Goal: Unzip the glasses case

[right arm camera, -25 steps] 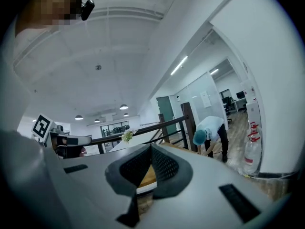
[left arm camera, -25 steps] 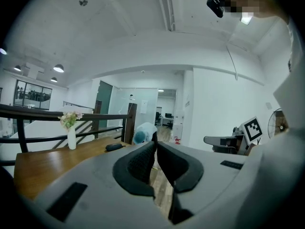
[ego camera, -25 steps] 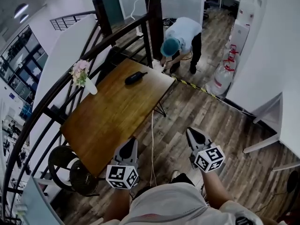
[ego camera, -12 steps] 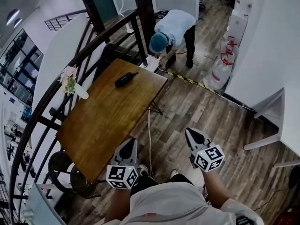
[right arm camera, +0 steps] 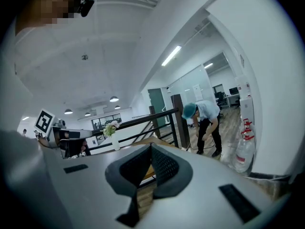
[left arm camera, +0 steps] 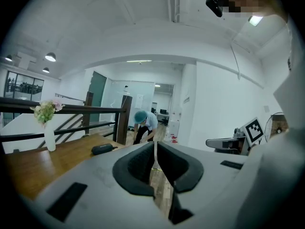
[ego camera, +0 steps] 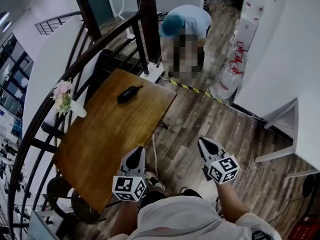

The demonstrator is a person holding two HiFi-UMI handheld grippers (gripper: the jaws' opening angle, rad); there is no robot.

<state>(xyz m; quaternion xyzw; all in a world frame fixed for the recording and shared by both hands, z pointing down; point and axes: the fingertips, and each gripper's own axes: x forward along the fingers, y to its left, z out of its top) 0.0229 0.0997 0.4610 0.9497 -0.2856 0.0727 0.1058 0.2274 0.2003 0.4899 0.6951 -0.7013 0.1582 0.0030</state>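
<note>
Jaws on both of my grippers are pressed together, and nothing is between them. My left gripper (ego camera: 137,153) sits low in the head view, at the near right edge of the wooden table (ego camera: 95,149). My right gripper (ego camera: 204,144) is next to it, over the wood floor (ego camera: 200,119) and away from the table. The glasses case (ego camera: 129,94) is small, dark and long. It lies flat on the far part of the table, well away from both grippers. I cannot see its zip from here. In the left gripper view I see the case (left arm camera: 102,149) on the table top, off to the left of the closed tips. A white vase of pink flowers (ego camera: 65,98) stands at the left edge of the table, by the dark railing (ego camera: 85,59). A thin white cable (ego camera: 153,151) runs along the floor beside the table. Past the table, a person in a light shirt (ego camera: 192,19) bends down. Near that person I see big clear bottles (ego camera: 225,84) by a white wall (ego camera: 280,49).
</note>
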